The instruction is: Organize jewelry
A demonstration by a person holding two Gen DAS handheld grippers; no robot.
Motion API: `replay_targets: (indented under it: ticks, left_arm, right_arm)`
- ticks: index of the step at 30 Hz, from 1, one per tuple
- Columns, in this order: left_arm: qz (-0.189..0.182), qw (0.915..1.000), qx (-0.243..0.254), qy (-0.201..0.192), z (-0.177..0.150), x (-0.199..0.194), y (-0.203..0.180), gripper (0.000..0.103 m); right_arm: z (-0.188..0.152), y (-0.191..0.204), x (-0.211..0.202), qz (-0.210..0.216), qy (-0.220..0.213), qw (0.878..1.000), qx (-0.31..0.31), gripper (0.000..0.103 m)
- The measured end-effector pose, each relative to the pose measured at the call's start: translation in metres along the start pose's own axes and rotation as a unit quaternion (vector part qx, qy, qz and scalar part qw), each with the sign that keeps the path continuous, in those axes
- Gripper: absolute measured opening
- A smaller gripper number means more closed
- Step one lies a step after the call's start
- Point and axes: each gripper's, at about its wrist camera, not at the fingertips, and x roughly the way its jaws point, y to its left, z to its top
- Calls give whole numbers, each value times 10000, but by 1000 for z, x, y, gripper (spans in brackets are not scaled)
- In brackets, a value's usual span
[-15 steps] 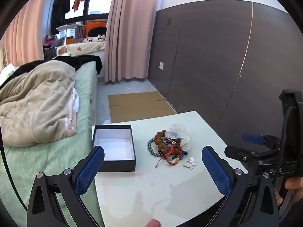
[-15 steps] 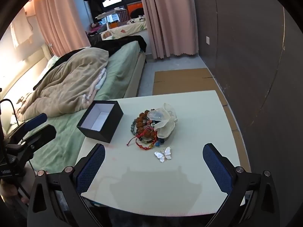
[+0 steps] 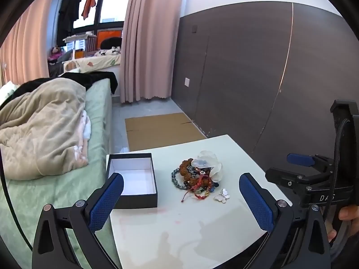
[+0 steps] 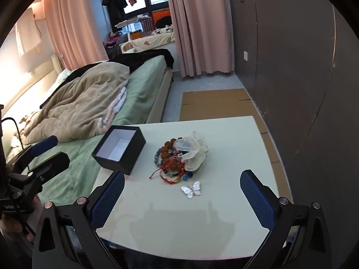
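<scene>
The jewelry pile (image 4: 177, 159), tangled bead bracelets and cords against a sheer pouch (image 4: 194, 153), lies mid-worktop (image 4: 224, 219) with a butterfly pendant (image 4: 191, 189) just beside it and the empty black box (image 4: 119, 151) near its left. Both the left gripper (image 3: 180, 200) and right gripper (image 4: 182, 199) hover spread wide, holding nothing. Pinching one strand would likely drag the knotted rest, perhaps off the worktop's edge.

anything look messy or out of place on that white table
Yes. The bracelets lie tangled in one heap beside a crumpled sheer pouch, not sorted. A butterfly pendant sits loose, apart from the heap. The black box stands open and empty. Faint pinkish smudges mark the table.
</scene>
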Motion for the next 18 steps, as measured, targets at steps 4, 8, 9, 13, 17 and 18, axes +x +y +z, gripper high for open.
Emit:
replay_targets:
  ticks: [4,8,9,13,17,18]
  left_arm:
    - [-63,9999,-22,-91,1,-1,5,103]
    - [-46,9999,-28,-103,1,-1,4,103]
    - [-39,9999,-28,-90,1,-1,3,103]
    - [-59,9999,38,-83,0,0,-1,103]
    - [-66,10000,13,-71,0,0,-3,102]
    - [-71,10000,-2,-59,0,1,-3,102]
  right_arm:
    - [3,-8,5,-48,-3,10000,-29,103]
    - [4,-11,9,-58,-8,10000,-16,103]
    - [4,-11,8,-63,-9,10000,-21,103]
    - [5,-14,6,-81,-31,10000,-23,103]
    - [5,-16,5,-90,-52,9999,-3,103]
    - [5,-16,5,-92,-56,9999,-2,103]
